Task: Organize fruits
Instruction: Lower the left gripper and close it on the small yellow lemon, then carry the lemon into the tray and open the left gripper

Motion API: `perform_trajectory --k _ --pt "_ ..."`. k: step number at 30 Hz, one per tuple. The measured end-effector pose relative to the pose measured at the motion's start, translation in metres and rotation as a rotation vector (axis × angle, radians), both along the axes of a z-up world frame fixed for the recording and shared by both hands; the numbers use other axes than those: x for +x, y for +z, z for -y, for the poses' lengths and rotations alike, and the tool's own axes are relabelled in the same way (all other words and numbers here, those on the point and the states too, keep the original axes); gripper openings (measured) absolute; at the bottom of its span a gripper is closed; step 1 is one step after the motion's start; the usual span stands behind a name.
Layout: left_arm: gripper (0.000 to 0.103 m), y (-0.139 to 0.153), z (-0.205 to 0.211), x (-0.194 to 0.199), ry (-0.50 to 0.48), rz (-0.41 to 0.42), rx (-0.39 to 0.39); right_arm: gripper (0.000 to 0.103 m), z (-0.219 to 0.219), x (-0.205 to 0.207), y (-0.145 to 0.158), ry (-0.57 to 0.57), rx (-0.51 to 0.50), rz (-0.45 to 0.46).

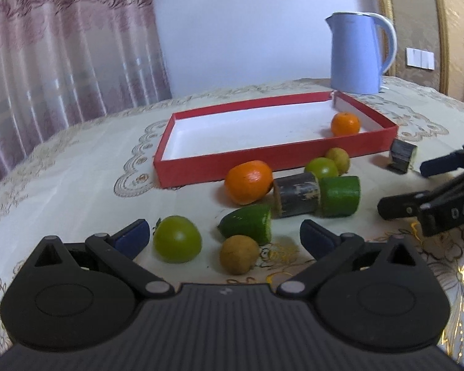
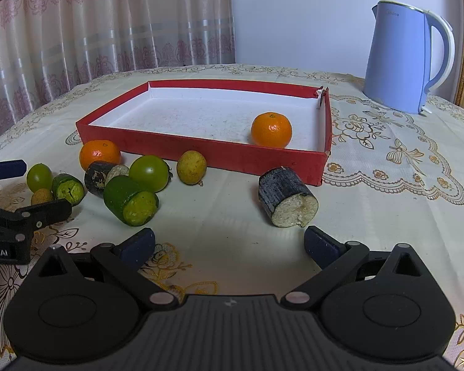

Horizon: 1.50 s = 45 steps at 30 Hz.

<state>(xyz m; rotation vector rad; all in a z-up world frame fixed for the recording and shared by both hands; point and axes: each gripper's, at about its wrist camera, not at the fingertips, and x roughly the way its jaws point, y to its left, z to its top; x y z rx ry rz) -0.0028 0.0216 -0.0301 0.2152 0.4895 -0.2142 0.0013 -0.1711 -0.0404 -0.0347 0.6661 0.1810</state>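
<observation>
Fingers: left gripper (image 1: 224, 236) spread wide, empty | right gripper (image 2: 229, 242) spread wide, empty | green fruit (image 1: 177, 238) and brown fruit (image 1: 238, 254) lie between left fingers | dark cane piece (image 2: 286, 196) just ahead of right fingers | orange (image 2: 271, 130) in red tray (image 2: 219, 154) beyond | surface (image 2: 371, 191) carries the remainder

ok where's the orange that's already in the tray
In both views the orange sits inside the red tray, in its near right corner, on the kettle side.
</observation>
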Motion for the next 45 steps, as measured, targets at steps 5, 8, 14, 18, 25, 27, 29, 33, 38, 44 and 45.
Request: perform_trajectory --k 5,8,14,18,25,27,29,33,38,44,45 --pt "0.089 -0.001 0.008 -0.005 -0.004 0.019 0.033 0.103 0.0 0.0 0.0 0.0 -0.001 0.0" --pt "0.084 0.002 0.006 -0.01 -0.007 0.017 0.01 0.103 0.0 0.0 0.0 0.0 -0.001 0.001" --pt "0.079 0.004 -0.002 -0.016 0.003 -0.012 -0.042 0.103 0.0 0.0 0.0 0.0 -0.001 0.001" --pt "0.077 0.001 -0.004 -0.018 -0.015 -0.032 -0.065 0.103 0.0 0.0 0.0 0.0 -0.002 0.001" --pt "0.031 0.0 -0.006 -0.009 -0.02 -0.096 -0.099 0.103 0.0 0.0 0.0 0.0 -0.003 0.002" --pt "0.024 0.0 -0.007 -0.009 -0.011 -0.1 -0.1 0.103 0.0 0.0 0.0 0.0 -0.003 0.002" --pt "0.024 0.0 -0.009 -0.009 -0.009 -0.102 -0.106 0.103 0.0 0.0 0.0 0.0 -0.003 0.002" --pt "0.023 0.0 -0.007 -0.011 -0.009 -0.086 -0.096 0.103 0.0 0.0 -0.001 0.0 -0.004 0.003" --pt "0.023 0.003 -0.008 -0.015 -0.01 -0.07 -0.099 0.103 0.0 0.0 -0.001 0.0 -0.004 0.003" --pt "0.023 0.019 -0.01 -0.014 -0.017 -0.031 -0.107 0.103 0.0 0.0 -0.001 0.0 -0.004 0.003" --pt "0.023 0.022 -0.01 -0.012 -0.018 -0.027 -0.113 0.103 0.0 0.0 -0.001 0.0 -0.005 0.003"
